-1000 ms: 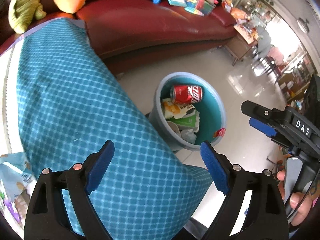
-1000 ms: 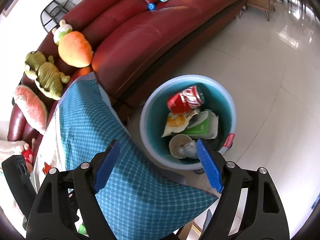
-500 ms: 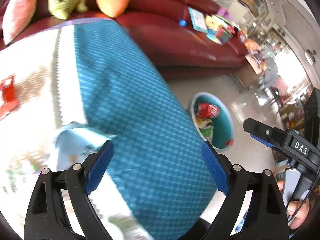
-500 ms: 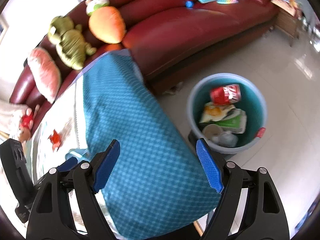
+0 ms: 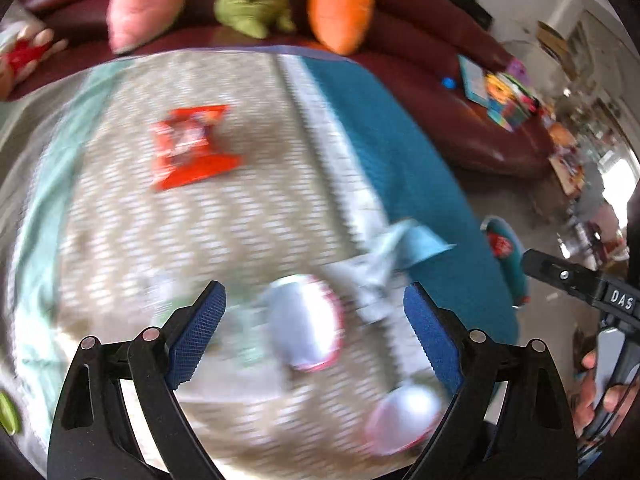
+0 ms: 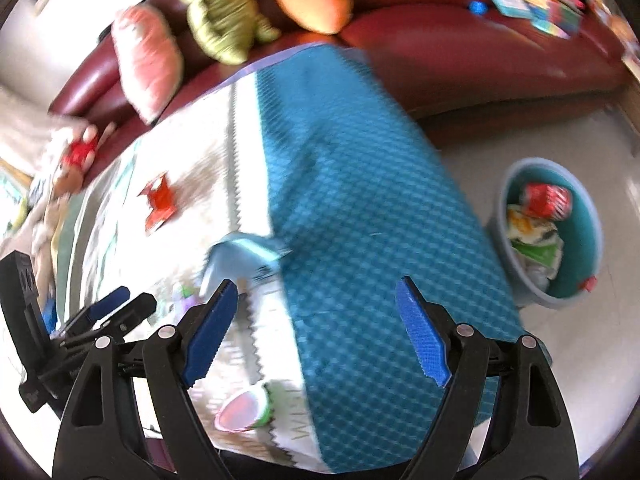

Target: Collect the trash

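Red sofa [image 6: 460, 40] across twelve o'clock. Teal-and-cream tablecloth [image 6: 360, 208] at centre. Bin [image 6: 576, 288], holding a can [image 6: 546, 198] and wrappers, at three o'clock on the floor. Red wrapper [image 5: 192, 146] at ten o'clock on the cloth. Left gripper [image 5: 316, 330] wide open, empty, above blurred cups [image 5: 306, 334]. Right gripper [image 6: 316, 332] agape, empty, jaws just widening.

Saw teal diamond-checked tablecloth [image 6: 360, 184] between the jaws, red wrapper [image 5: 192, 146] beyond them, orange carrot plush [image 5: 339, 10], maroon sofa [image 6: 480, 52] farther off.
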`<act>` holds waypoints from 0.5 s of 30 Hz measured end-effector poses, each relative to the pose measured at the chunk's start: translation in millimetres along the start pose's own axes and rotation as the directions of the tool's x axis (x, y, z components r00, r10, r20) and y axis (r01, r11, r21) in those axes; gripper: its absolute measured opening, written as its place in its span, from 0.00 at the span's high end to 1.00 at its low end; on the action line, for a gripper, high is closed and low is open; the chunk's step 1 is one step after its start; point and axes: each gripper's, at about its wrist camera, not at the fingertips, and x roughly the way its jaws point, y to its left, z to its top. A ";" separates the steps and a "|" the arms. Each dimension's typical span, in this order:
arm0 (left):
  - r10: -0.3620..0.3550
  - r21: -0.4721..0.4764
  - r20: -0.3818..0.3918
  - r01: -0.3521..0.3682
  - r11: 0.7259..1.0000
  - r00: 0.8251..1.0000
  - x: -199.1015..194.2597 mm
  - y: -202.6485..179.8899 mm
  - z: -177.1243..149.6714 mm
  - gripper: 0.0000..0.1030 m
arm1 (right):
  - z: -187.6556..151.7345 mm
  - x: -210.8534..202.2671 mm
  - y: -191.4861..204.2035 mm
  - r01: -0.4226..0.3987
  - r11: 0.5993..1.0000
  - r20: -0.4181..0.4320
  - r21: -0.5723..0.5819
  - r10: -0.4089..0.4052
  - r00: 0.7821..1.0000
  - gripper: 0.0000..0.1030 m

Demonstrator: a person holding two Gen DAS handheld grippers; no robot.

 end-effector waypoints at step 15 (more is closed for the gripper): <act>0.101 -0.132 -0.091 -0.113 0.985 0.991 -3.7 96.7 -63.0 0.12 | -3.9 37.4 90.6 -0.076 0.980 -0.104 -0.186 0.057 0.993 0.25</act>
